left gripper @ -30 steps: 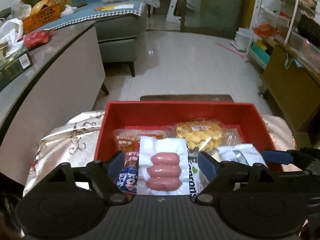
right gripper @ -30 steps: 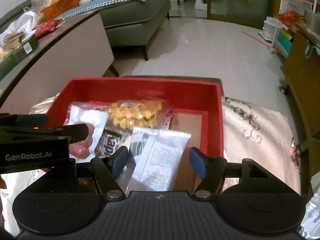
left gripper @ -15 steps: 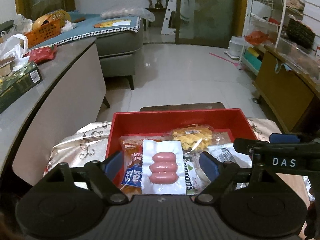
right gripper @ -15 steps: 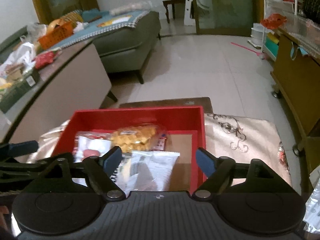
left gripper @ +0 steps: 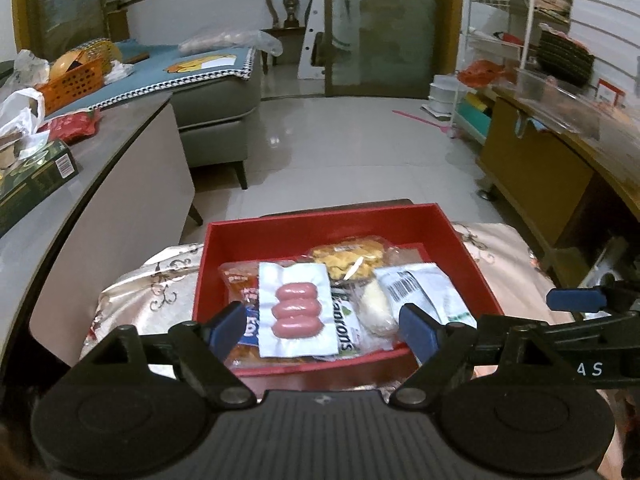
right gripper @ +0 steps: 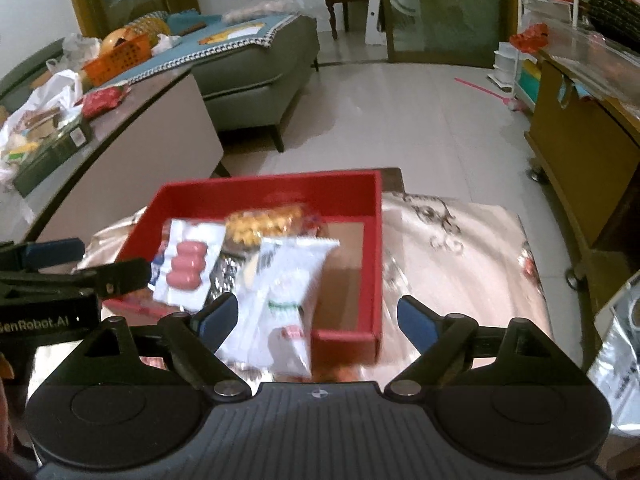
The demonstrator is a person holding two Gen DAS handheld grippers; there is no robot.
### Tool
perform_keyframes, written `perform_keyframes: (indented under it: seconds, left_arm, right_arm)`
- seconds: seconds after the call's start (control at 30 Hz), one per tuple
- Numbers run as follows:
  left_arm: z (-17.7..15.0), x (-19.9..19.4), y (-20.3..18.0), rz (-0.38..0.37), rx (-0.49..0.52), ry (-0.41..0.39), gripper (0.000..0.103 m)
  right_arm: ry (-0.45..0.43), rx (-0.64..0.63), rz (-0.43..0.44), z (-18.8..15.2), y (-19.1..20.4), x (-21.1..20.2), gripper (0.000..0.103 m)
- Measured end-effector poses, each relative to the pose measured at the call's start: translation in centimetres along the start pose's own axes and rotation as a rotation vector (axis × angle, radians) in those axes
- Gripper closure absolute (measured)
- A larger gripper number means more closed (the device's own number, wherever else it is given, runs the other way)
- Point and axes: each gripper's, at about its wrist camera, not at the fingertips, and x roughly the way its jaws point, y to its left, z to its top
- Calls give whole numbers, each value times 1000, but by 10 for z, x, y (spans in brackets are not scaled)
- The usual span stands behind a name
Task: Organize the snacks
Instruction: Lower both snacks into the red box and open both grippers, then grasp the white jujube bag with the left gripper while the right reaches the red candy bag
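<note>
— Since every packet lies in the red box [left gripper: 466, 248] on the cloth-covered table [right gripper: 472, 248], how would they handle?

— Light and crinkly, probably. The sausage pack [left gripper: 296, 310] looks slick, so its flat sealed border suits the pads best. The white sachet [right gripper: 292, 280] seems limp; its end seam is the spot.

— And the claws?

— The left gripper [left gripper: 322, 328] stands wide apart, holding nothing. The right gripper [right gripper: 316, 316] is opening its jaws, nothing pressed between them.
</note>
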Motion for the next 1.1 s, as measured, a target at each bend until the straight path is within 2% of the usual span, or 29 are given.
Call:
perform_keyframes:
  seconds: [0.13,0.53,0.83,1.0,1.1]
  left_arm:
    - [-8,-8,-8,-16,21,0,25]
    - [-29,-16,-23,-33,72,26,25]
    - [-41,-2,-21,-88,40,121,25]
    - [-49,9,-28,-208,-26,214,25]
    - [-56,24,-41,-233,-27,272,25]
  right_arm:
    - [0,12,0,-11,-4,-12,8]
    - [73,-2,1,-50,-14,-27,6]
    - [201,37,5,-82,-39,-8,4]
    - [255,-14,29,-95,-28,-3,4]
    - [285,-23,8,-109,-21,3,4]
